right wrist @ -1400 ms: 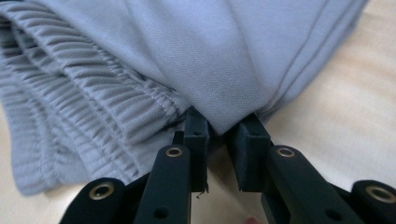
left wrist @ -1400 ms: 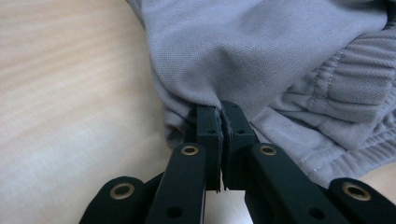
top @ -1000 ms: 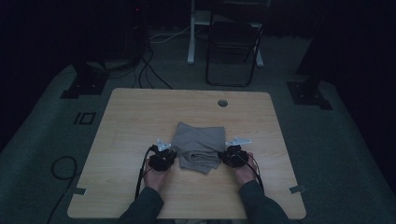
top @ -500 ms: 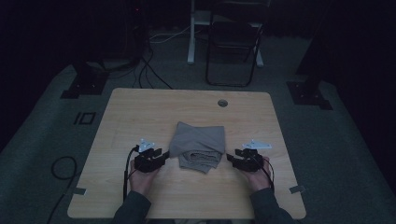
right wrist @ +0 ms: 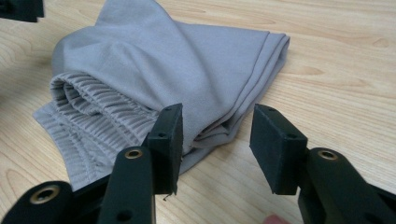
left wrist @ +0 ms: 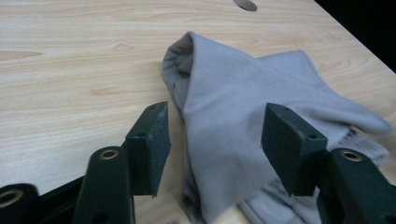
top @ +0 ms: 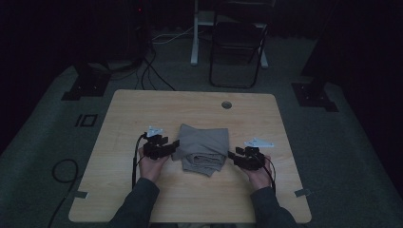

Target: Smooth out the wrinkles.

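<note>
1. Folded grey garment [top: 202, 148] lies near the middle of the wooden table [top: 142, 109], its ribbed waistband layers stacked at the edge nearest the person; the compact stack suggests the folding is largely done.
2. Left claw [top: 175, 144] sits at the garment's left edge. In the left gripper view its jaws stand wide, having just been opening; a ridge of cloth [left wrist: 219, 116] lies between them, but the pads do not press on it.
3. Right claw [top: 231, 155] sits just off the garment's right edge. In the right gripper view its jaws stand moderately apart, having just closed a little, with the folded corner [right wrist: 219, 130] ahead of them and ungripped.
4. Both claws flank the stack symmetrically, probably so that each side was let go evenly and the fold stays square.
5. Round cable hole [top: 226, 104] marks the table's far edge.
</note>
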Available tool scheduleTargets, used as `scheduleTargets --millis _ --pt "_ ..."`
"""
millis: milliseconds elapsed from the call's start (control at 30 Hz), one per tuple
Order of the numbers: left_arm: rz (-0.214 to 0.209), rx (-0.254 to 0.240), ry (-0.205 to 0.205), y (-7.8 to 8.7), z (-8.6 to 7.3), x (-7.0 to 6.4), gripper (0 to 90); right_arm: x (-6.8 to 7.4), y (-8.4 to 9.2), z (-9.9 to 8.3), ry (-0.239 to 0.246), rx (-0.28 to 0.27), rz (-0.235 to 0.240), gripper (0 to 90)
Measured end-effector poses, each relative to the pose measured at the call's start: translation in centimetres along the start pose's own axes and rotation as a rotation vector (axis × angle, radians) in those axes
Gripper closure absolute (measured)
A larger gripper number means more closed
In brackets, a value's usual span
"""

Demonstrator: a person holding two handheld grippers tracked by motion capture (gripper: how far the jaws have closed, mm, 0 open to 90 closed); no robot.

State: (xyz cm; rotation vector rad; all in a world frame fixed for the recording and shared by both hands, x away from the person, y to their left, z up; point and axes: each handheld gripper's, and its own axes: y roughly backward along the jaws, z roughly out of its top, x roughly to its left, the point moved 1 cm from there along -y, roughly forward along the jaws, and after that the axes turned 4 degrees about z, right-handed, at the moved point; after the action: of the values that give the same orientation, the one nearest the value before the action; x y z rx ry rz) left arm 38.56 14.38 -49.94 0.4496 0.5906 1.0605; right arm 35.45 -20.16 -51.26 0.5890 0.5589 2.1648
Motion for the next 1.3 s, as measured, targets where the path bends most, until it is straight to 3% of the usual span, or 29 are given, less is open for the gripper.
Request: scheduleTargets --millis 233,333,433,467,567,600,667,800,900,1000,1067,1133,1200,1300 --pt "0.019 0.071 -0.005 -2.3 0.0 0.1 37.4 0.2 -0.3 0.1 0.007 -0.003 0.005 55.1" --pt "0.022 0.101 0.019 -3.5 -0.3 0.3 37.8 0.4 -0.8 0.1 0.011 0.010 0.007 54.8" --pt "-0.030 0.093 0.031 -3.8 -0.4 0.4 51.1 0.3 -2.0 0.0 0.006 0.047 0.010 55.0" --pt "-0.048 0.086 0.027 -3.8 -0.4 0.3 60.3 0.3 -2.4 -0.1 0.003 0.061 0.013 57.5" --pt "-0.083 0.046 -0.013 -2.7 -0.1 -0.1 84.9 0.3 -2.9 -0.3 0.002 0.077 0.008 80.7" --pt "-0.098 0.026 -0.010 -2.1 0.0 -0.1 86.9 0.4 -2.7 -0.2 0.012 0.063 -0.001 85.7" --pt "-0.127 -0.006 0.006 -1.0 0.3 0.0 87.7 0.5 -1.8 0.1 0.026 0.028 -0.006 87.5" --pt "-0.178 -0.066 0.029 1.8 0.4 0.2 87.5 0.6 0.2 0.8 0.040 -0.034 0.006 87.8" --pt "-0.201 -0.064 0.041 3.2 -0.8 0.1 85.0 1.3 1.6 0.7 0.070 -0.054 0.037 87.1" --pt "-0.195 -0.005 0.028 3.4 -3.1 0.0 80.6 1.9 2.2 -0.5 0.086 -0.013 0.055 84.8" --pt "-0.190 0.050 0.025 2.9 -4.8 0.3 71.4 2.0 1.9 -1.5 0.097 0.056 0.068 74.6" --pt "-0.172 0.054 0.033 2.7 -5.4 0.8 61.8 1.8 1.6 -2.5 0.105 0.100 0.055 62.0" --pt "-0.165 0.030 0.075 2.8 -5.3 1.4 56.3 1.2 1.7 -2.7 0.068 0.080 0.045 55.8" --pt "-0.165 0.012 0.085 2.6 -4.3 1.4 50.3 1.0 1.9 -2.0 0.030 0.036 0.049 54.6"
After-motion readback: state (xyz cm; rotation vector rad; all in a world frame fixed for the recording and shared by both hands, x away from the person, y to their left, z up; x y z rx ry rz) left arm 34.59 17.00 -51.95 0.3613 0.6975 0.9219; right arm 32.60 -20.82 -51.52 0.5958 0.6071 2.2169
